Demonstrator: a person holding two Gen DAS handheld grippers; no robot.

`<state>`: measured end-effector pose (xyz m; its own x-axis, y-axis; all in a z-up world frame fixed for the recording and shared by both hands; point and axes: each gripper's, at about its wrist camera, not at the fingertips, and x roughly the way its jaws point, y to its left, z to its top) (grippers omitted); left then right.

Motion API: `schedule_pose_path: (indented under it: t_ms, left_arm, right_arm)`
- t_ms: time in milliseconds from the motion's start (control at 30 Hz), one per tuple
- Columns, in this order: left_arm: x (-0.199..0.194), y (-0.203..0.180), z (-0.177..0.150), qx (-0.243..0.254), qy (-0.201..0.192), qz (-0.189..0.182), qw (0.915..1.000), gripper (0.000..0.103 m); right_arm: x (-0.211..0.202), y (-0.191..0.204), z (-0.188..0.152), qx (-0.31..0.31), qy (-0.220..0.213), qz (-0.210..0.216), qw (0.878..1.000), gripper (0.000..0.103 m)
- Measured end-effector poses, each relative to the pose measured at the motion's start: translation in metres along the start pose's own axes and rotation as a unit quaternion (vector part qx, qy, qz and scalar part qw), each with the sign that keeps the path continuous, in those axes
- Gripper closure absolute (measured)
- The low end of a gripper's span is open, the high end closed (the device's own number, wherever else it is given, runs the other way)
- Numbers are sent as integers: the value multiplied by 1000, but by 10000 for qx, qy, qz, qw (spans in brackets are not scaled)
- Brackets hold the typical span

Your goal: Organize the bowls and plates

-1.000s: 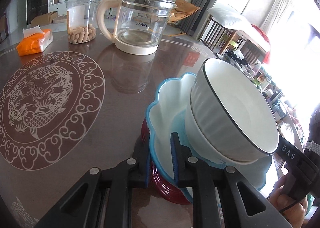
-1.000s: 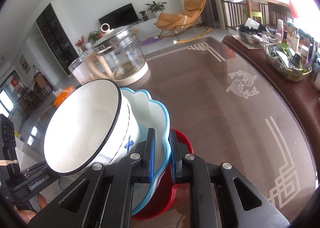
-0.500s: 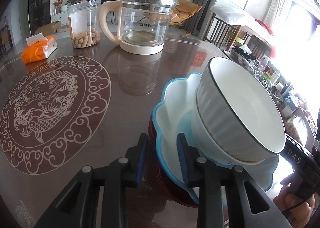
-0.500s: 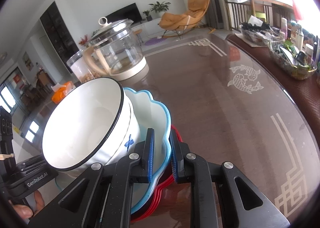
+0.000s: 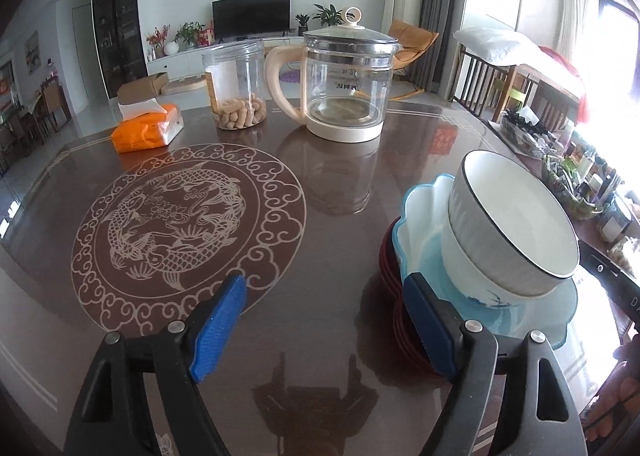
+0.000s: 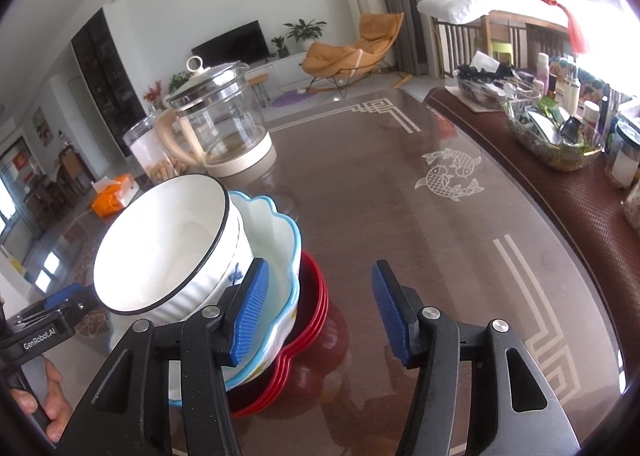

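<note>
On the glass-topped table (image 5: 340,215) the whole stack is sitting together: red plates (image 6: 312,296) at the bottom, the blue-rimmed scalloped bowl (image 6: 280,223) on them, and the white dark-rimmed bowl (image 6: 168,240) tilting on top. Both tools are standing wide, their jaws having just been opening, and nothing is being pinched. From the left gripper (image 5: 324,320) the stack is lying at about two o'clock, its right pad just beside the plates' edge. From the right gripper (image 6: 320,312) the stack is lying at ten o'clock, the left pad overlapping the scalloped bowl's rim in view; contact is hard to call. Neither hand is looking nearer, so the stack is sitting flanked, and pulling back looks like the next call.
</note>
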<state>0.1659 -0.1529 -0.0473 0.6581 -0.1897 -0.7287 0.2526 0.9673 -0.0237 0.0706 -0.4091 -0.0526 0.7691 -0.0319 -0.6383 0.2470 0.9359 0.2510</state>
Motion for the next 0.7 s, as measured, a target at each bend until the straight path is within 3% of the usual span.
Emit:
schedule_pose_path:
  t_ms: [200,400,567,700]
  left_arm:
    - [-32,-7,-12,372,-128,367,9986,22]
    - [-67,-6,-21,343,-238,265,9988,21]
    - [-92,0,-32,192,-305,46,9993,10]
    - [-103,2,-39,310,-326,353,9984,1]
  right_arm:
    - [-40,10,-16,-66,-77,-362,9993,37]
    - [-64,25,-40,-100,160,-578,9981,36]
    - [-84,38,-56,-146,172,-619,9978,36]
    - [-94,50,-65,-193,158,-605,9979,36]
